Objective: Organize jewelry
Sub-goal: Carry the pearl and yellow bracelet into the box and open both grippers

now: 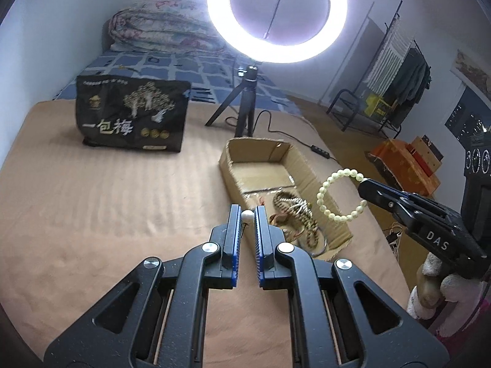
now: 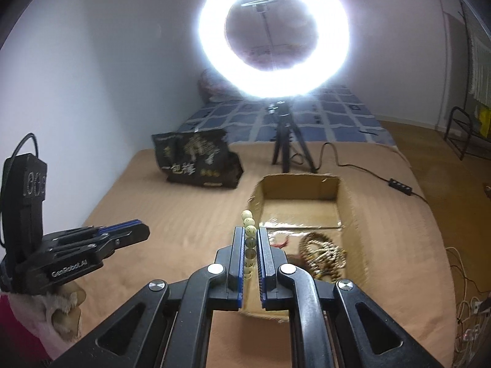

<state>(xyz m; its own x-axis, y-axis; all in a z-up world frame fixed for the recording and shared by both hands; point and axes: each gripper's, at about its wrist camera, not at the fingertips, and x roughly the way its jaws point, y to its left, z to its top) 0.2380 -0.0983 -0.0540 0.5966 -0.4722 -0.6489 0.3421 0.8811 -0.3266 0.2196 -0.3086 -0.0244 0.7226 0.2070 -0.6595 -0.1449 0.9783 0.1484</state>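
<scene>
Pale green beads made the bracelet [image 1: 341, 194] that my right gripper [image 2: 252, 236] held; its fingers were narrow and pinched on the strand, so in the right wrist view the beads stood in a line between the blue pads [image 2: 238, 254], and in the left wrist view the loop hung free from the tip, above the right wall of the cardboard box [image 1: 313, 171]; it was not yet inside.

My left gripper [image 1: 247, 214] was also nearly closed, and a small white bead [image 1: 247, 214] sat between its tips; I could not tell whether this bead was alone or part of a longer piece, because a thin dark thing under it was too small to read; the gripper was beside the near left corner of the box, over the brown blanket [image 1: 122, 214].

Inside the box, at the near end, already lay a heap of brown and cream bead strands [image 1: 293, 211] with some reddish cord and a metal ring; the far half of the box floor was bare cardboard with a shiny strip across it.

So I judged the task as well advanced: some jewelry was in the box, two pieces were in my grippers and had to be lowered in and released; on the blanket I saw no other loose jewelry, but the near part was hidden by the grippers.

Farther away stood a black snack bag [image 1: 132, 113], the ring light [image 1: 276, 15] on its small tripod, and the bed behind them.
</scene>
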